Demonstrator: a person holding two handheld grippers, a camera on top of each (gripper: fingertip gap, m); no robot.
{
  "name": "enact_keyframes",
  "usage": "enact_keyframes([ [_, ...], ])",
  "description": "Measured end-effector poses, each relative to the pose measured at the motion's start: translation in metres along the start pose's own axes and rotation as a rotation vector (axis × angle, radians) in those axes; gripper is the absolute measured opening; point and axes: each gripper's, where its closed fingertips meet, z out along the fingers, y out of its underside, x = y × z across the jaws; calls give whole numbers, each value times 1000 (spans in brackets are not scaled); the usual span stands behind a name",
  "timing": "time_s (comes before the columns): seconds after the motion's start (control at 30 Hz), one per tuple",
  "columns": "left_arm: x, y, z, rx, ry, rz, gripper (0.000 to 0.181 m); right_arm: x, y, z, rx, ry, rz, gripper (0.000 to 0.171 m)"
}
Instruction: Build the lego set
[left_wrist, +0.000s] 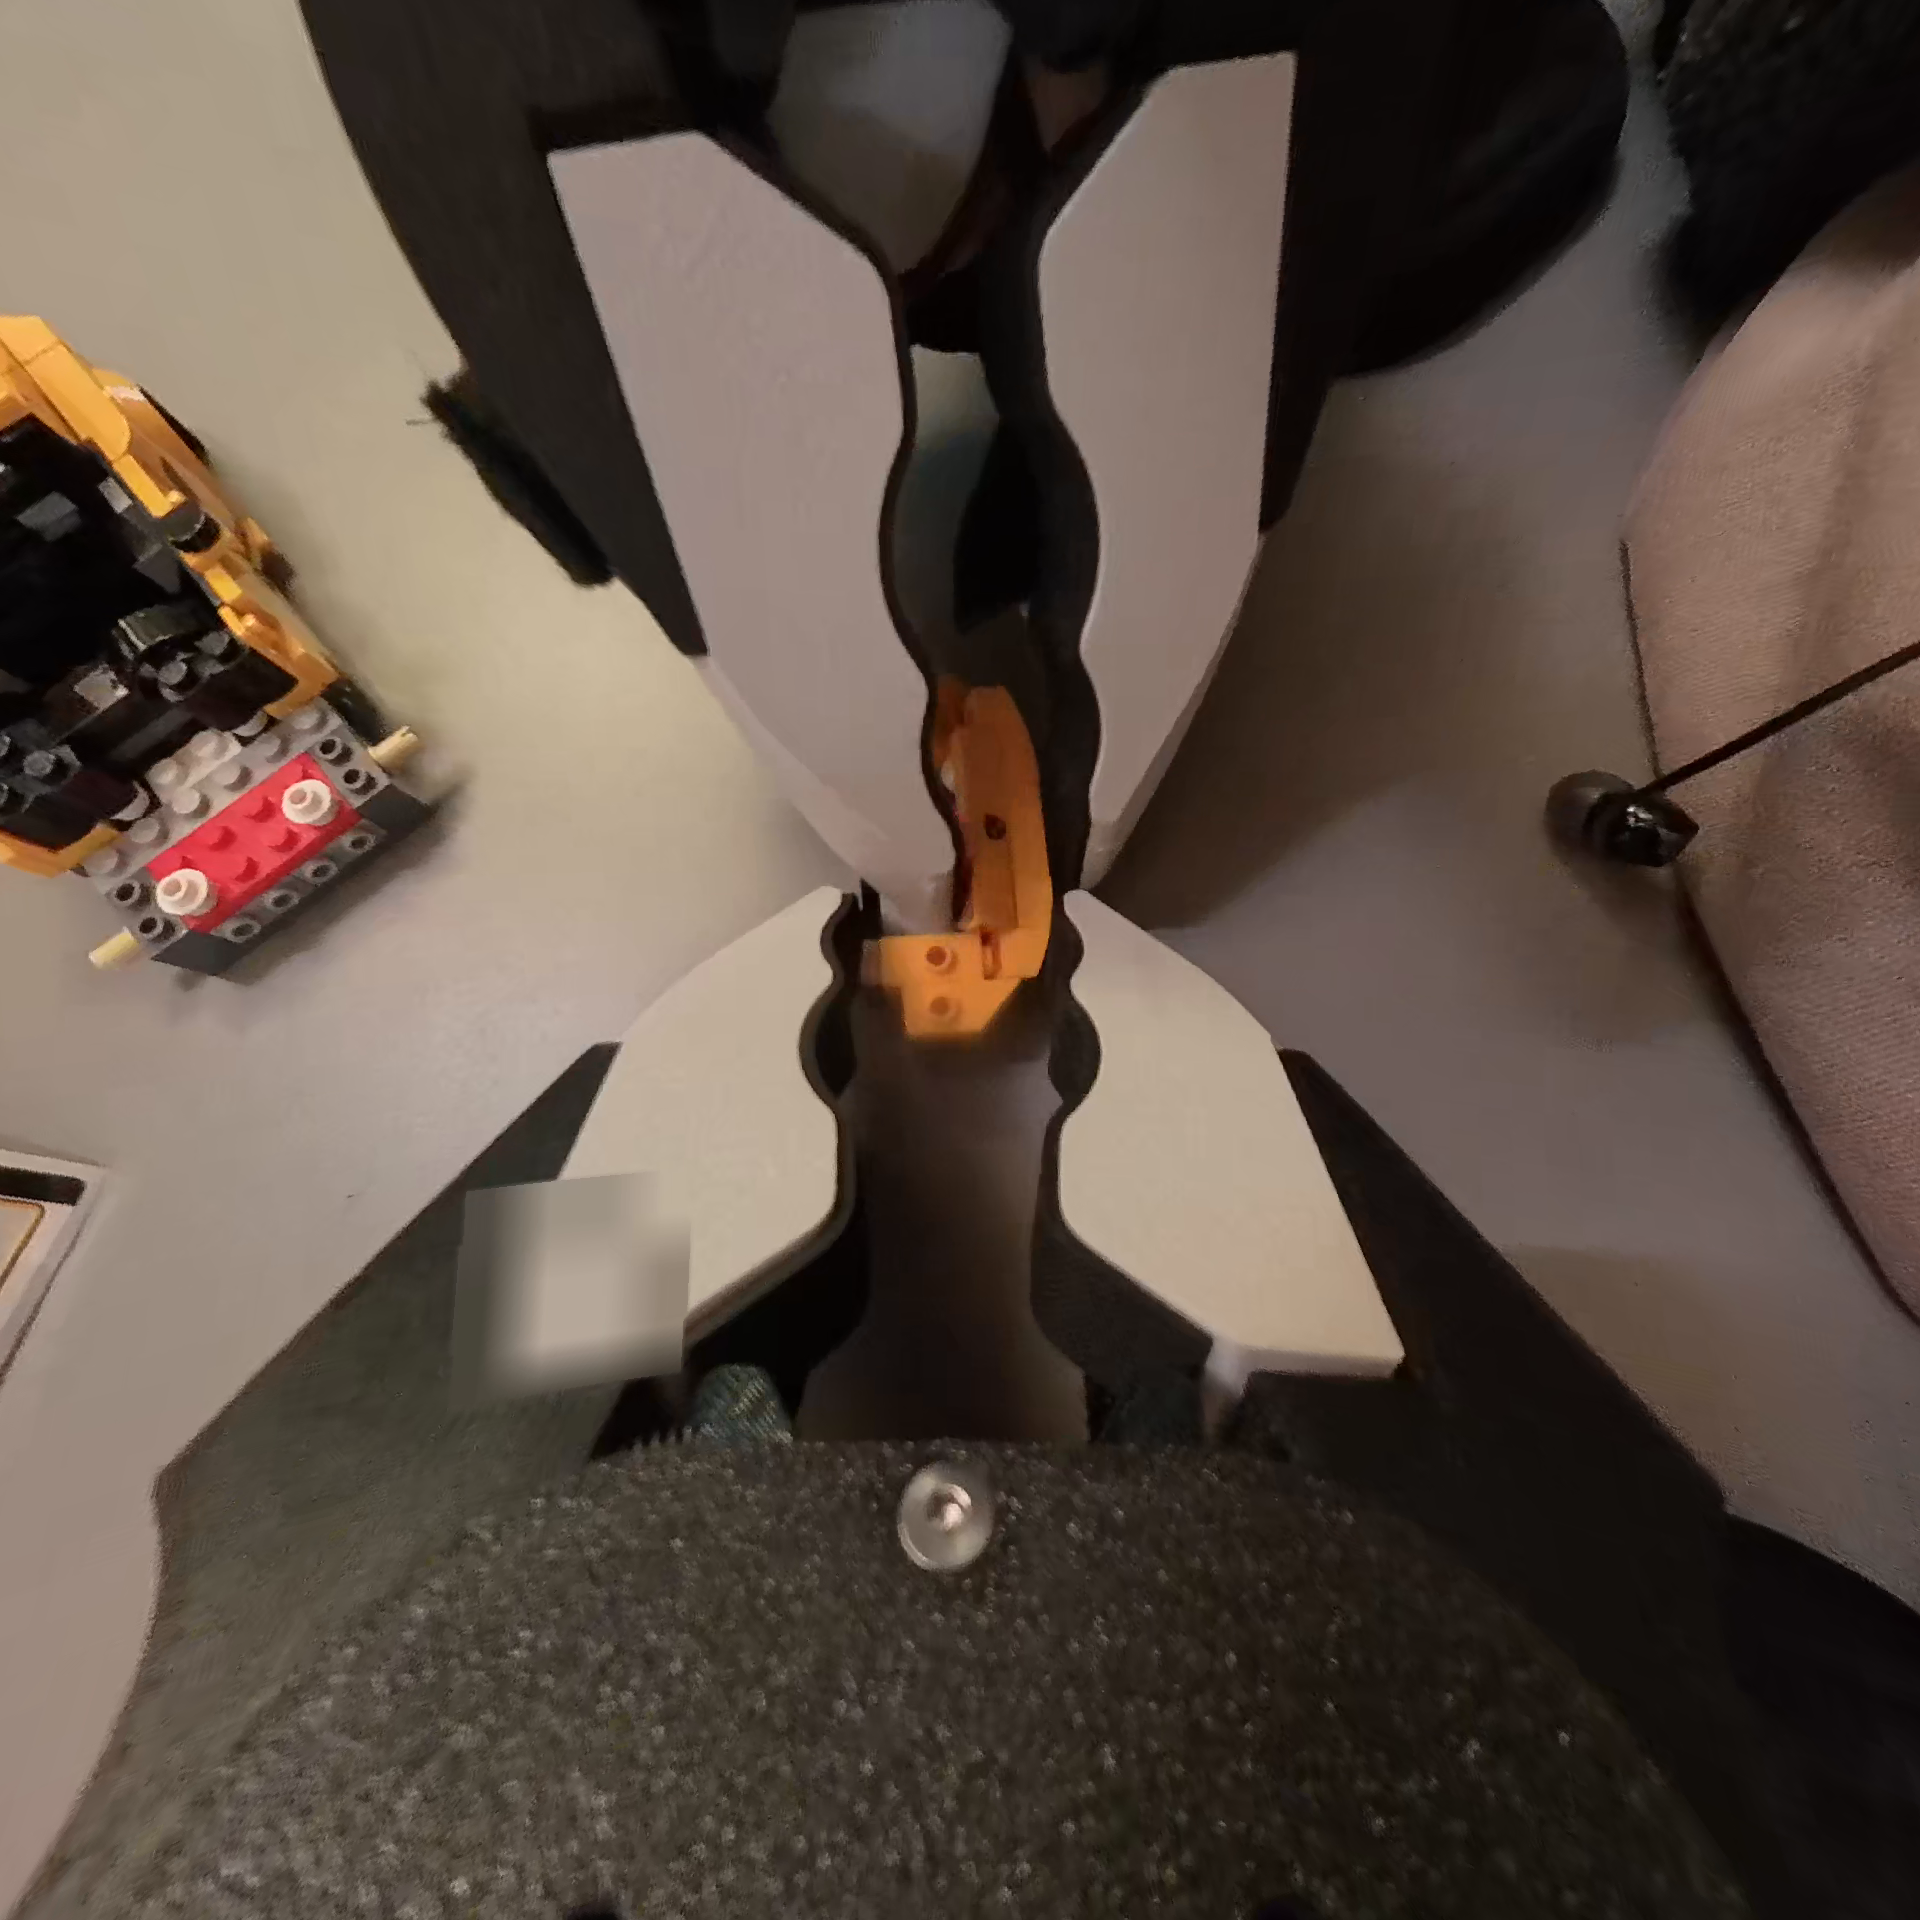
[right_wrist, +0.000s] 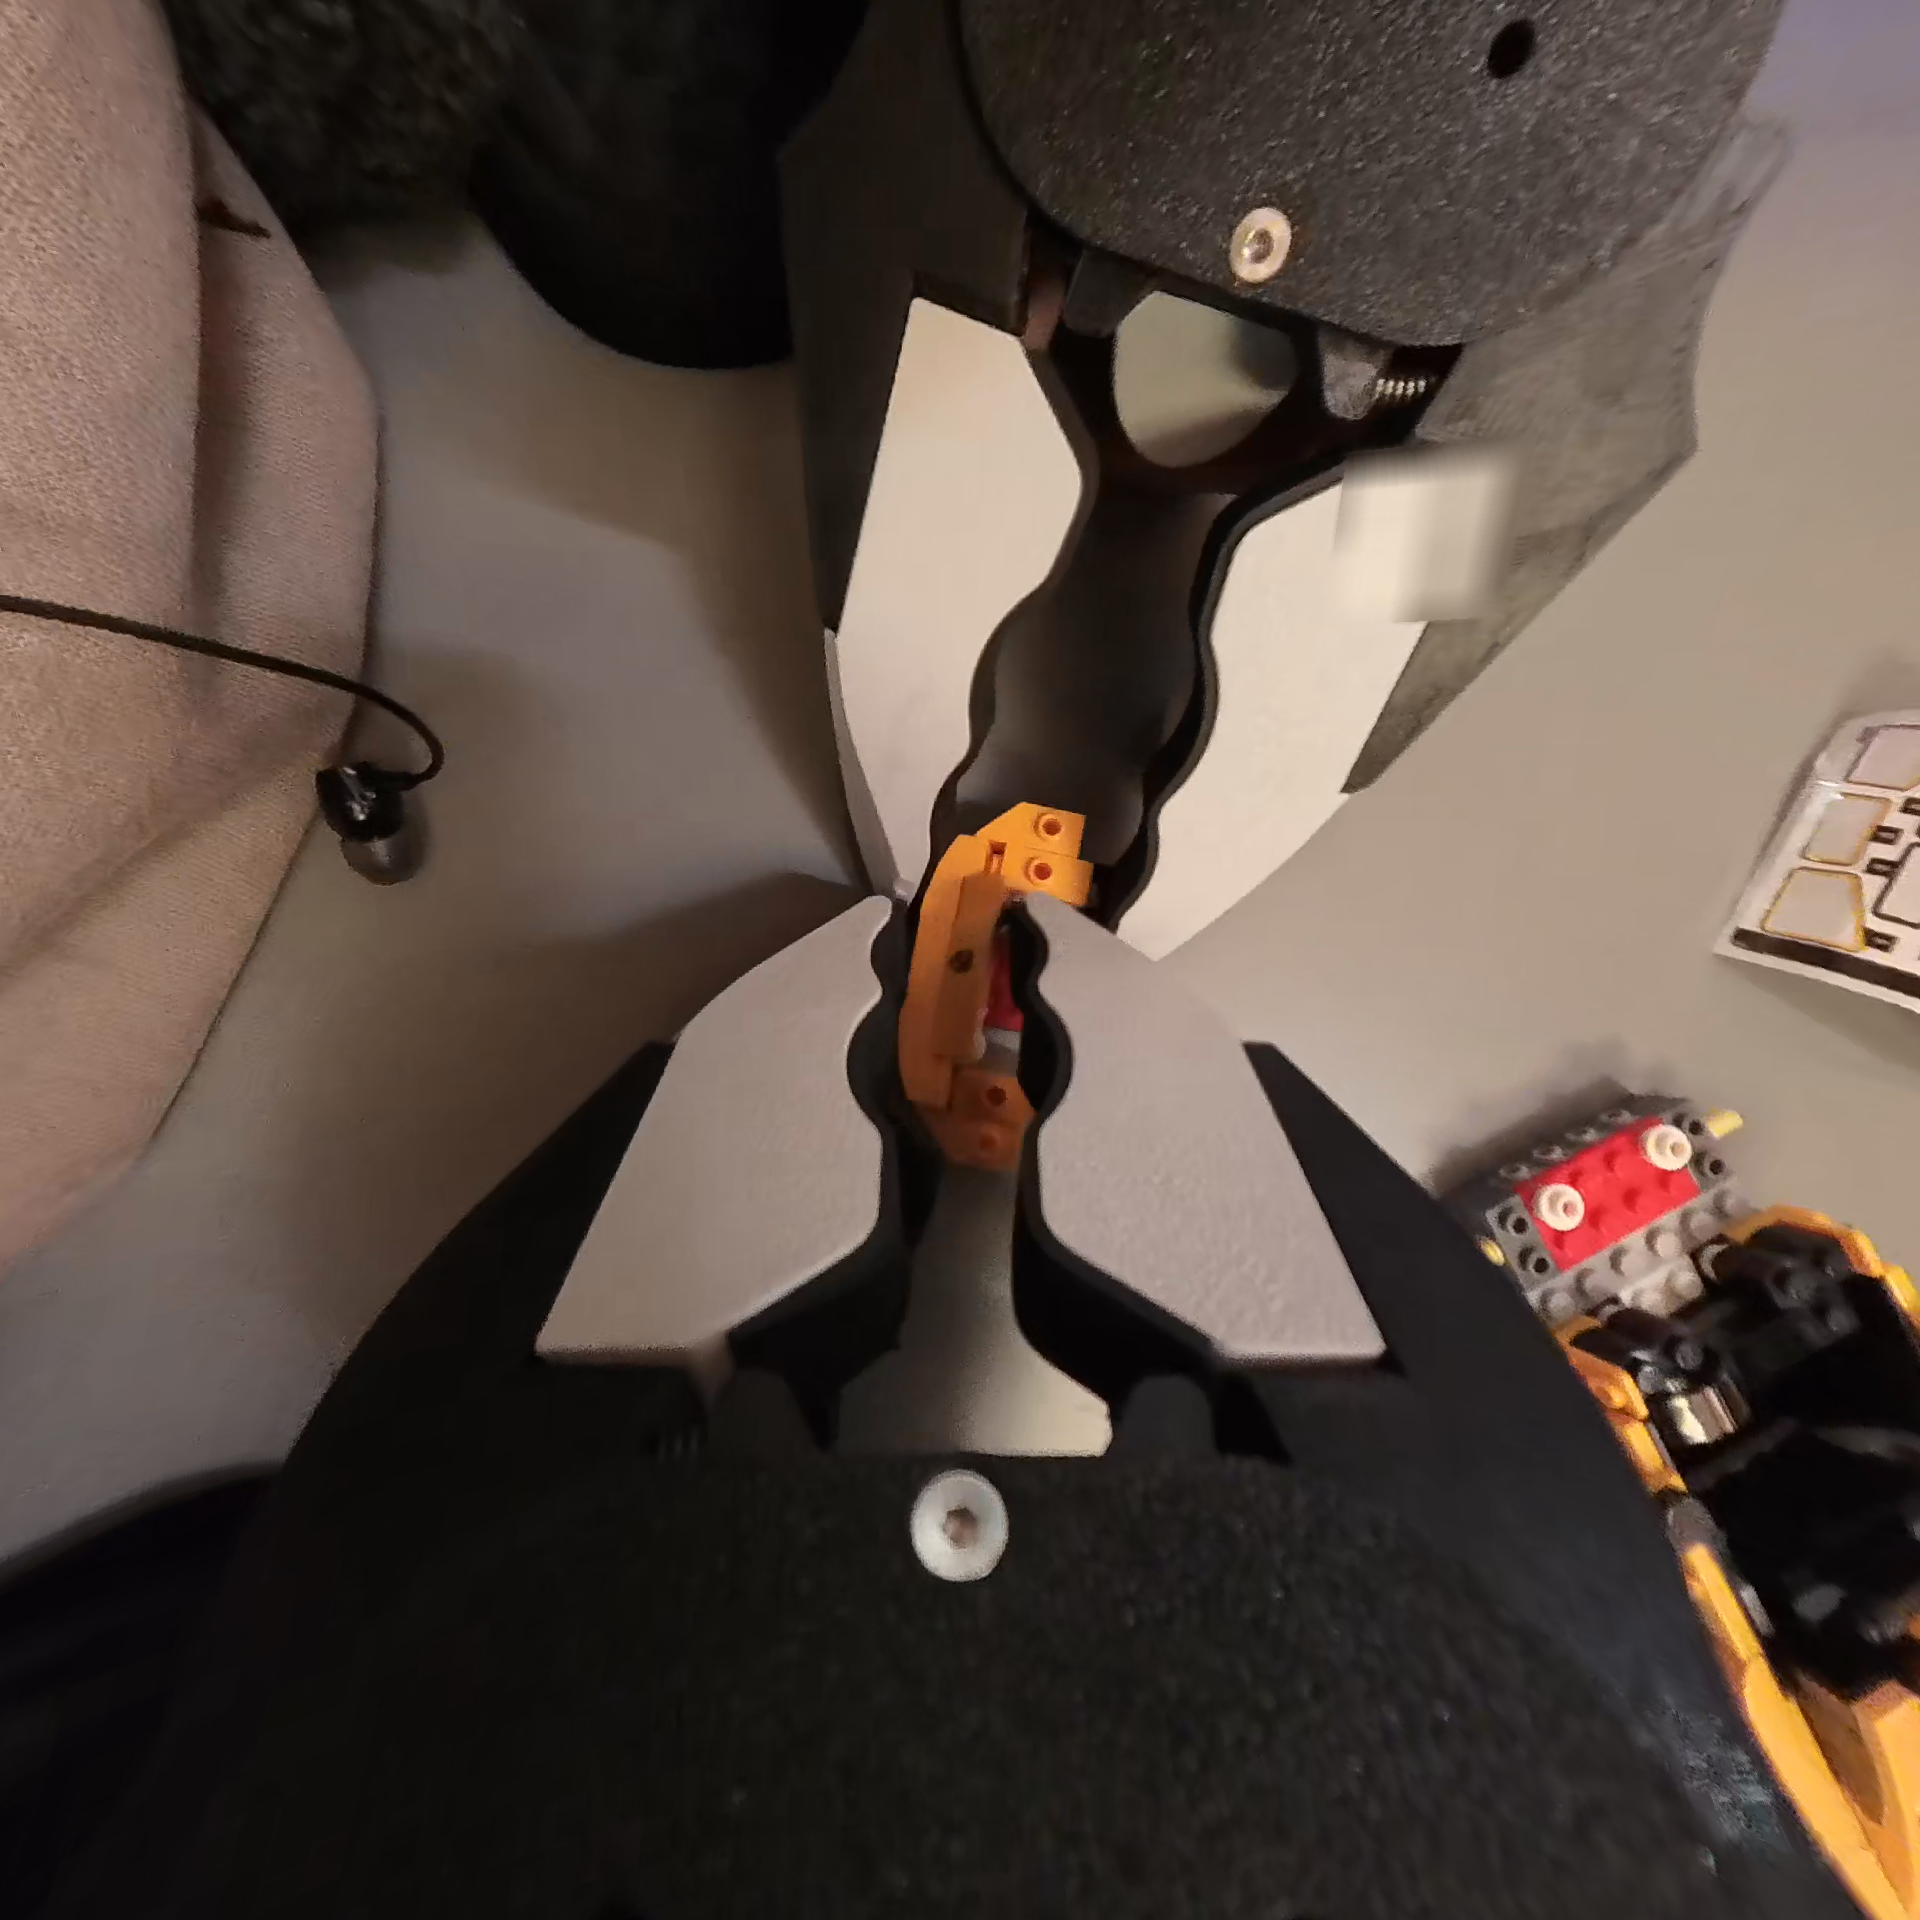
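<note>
Two grey-fingered grippers meet tip to tip above the pale table. The left gripper and right gripper each clamp one shared curved orange brick assembly. One yellow-black lego car stands aside.

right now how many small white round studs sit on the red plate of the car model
2. One white round stud sits near one end of the red plate, the other stud near the opposite end. None looks hidden on the yellow and black lego car.
</note>
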Motion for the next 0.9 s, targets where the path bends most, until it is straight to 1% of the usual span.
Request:
enact_keyframes([
  [0.07, 0, 0, 0, 1, 2, -6, 35, 0, 1, -1, 6, -5, 2, 17],
  [0.17, -2, 1, -1, 0, -1, -11, 41, -3, 2, -2, 36, 1, 22, 17],
  [0.3, -4, 2, -5, -2, -30, 37, 48, -4, 2, -8, 65, 37, 24, 16],
  [0.4, -5, -2, -10, 20, -52, 50, 49, -2, -3, -17, 122, 45, 64, 16],
  [0.47, -6, -9, -15, 61, -58, 34, 47, 0, -8, -25, 173, 48, 101, 16],
  [0.6, 0, -34, -30, 209, -34, -4, 39, 2, -26, -43, 301, 86, 119, 15],
  [0.67, 5, -46, -36, 274, -25, 5, 30, 0, -34, -48, 352, 95, 117, 15],
  [0.7, 8, -49, -38, 286, -17, 18, 25, -2, -36, -50, 368, 98, 113, 15],
  [0.9, 17, -50, -38, 265, -50, 80, 20, -11, -38, -51, 362, 112, 93, 14],
])
